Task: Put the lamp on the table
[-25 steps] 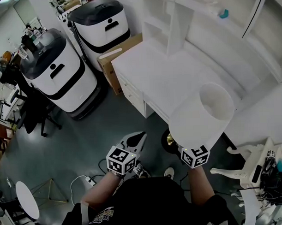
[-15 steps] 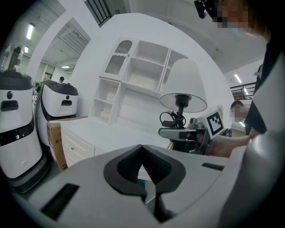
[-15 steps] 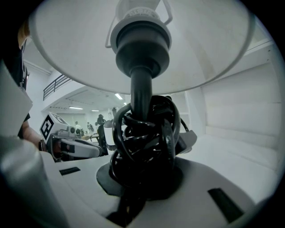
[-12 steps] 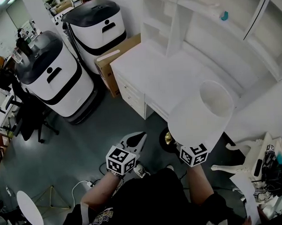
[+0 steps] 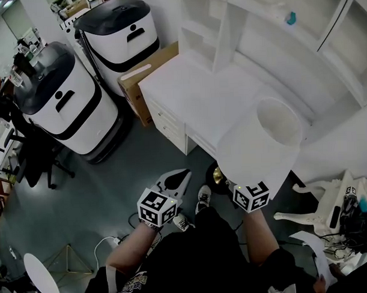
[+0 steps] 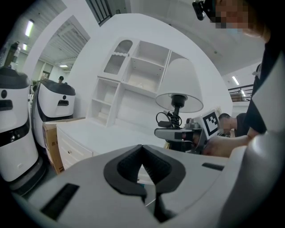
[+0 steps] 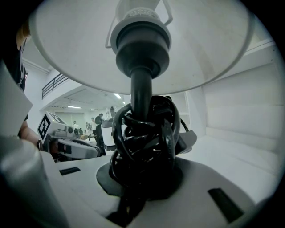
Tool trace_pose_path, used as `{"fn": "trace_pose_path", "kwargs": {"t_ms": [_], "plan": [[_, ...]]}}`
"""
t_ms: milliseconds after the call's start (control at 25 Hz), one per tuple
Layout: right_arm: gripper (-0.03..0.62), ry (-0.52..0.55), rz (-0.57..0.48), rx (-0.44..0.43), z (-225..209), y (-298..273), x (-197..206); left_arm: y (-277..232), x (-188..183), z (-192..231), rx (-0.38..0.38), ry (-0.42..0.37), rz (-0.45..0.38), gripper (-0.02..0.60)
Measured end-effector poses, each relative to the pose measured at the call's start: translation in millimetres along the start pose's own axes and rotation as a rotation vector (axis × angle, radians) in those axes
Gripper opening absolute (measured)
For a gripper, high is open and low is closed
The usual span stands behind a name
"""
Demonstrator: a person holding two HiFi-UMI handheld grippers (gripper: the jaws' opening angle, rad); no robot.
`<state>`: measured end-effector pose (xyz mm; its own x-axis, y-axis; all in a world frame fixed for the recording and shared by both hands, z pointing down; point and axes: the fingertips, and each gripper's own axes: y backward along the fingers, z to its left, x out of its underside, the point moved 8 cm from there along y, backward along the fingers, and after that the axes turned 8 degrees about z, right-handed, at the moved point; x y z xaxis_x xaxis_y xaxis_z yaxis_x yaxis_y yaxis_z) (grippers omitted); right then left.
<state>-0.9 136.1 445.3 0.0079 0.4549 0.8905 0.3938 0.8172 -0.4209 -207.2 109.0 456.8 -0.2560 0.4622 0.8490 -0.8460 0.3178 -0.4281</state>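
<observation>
A lamp with a white shade (image 5: pixel 260 147) hangs upright over the floor by the front edge of the white table (image 5: pixel 194 94). Its brass base (image 5: pixel 217 177) peeks out under the shade. In the right gripper view, my right gripper (image 7: pixel 144 153) is shut on the lamp's black stem (image 7: pixel 139 91), where the black cord (image 7: pixel 147 142) is coiled around it. In the head view only that gripper's marker cube (image 5: pixel 251 196) shows, below the shade. My left gripper (image 5: pixel 182 175) is shut and holds nothing, left of the lamp; its own view shows the lamp (image 6: pixel 179 89) to the right.
Two white-and-black wheeled machines (image 5: pixel 58 99) (image 5: pixel 122 31) and a cardboard box (image 5: pixel 144 81) stand left of the table. White shelves (image 5: pixel 227 27) rise behind it. A white chair (image 5: pixel 327 210) is at the right, a black office chair (image 5: pixel 33 151) far left, and a power strip (image 5: pixel 117 237) lies on the floor.
The person has stepped forward and a shoe now shows between the grippers. The lamp has come slightly closer to the table's front edge. Both grippers keep their state.
</observation>
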Motion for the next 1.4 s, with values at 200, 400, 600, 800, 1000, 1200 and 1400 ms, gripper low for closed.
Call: {"fn": "trace_pose_path", "kwargs": {"t_ms": [200,400,600,800,1000,1200,1400], "plan": [[0.058,-0.005,0.003,-0.001,-25.2,-14.0,-10.6,-21.7,-16.0,12.4,0.000,0.006,0.005,0.006],[0.058,-0.004,0.001,0.000,-56.7,-26.3,-22.0,-52.4,-35.6,19.5,0.024,-0.036,0.009,0.006],[0.058,-0.005,-0.001,0.007,-88.3,-38.8,-33.1,-78.3,-51.8,28.8,0.031,-0.096,0.019,0.006],[0.058,-0.007,-0.005,0.008,-118.0,-52.4,-45.9,-104.9,-67.6,38.3,0.038,-0.128,0.028,0.006],[0.058,0.000,-0.009,0.003,-151.1,-61.3,-56.1,-139.6,-85.1,42.7,0.046,-0.130,0.027,0.006],[0.058,0.014,-0.010,-0.006,-183.6,-69.8,-62.8,-172.9,-102.7,45.9,0.037,-0.128,0.019,0.006],[0.058,0.022,-0.009,-0.001,-208.2,-74.7,-67.4,-192.7,-115.6,48.0,0.039,-0.095,0.018,0.006]]}}
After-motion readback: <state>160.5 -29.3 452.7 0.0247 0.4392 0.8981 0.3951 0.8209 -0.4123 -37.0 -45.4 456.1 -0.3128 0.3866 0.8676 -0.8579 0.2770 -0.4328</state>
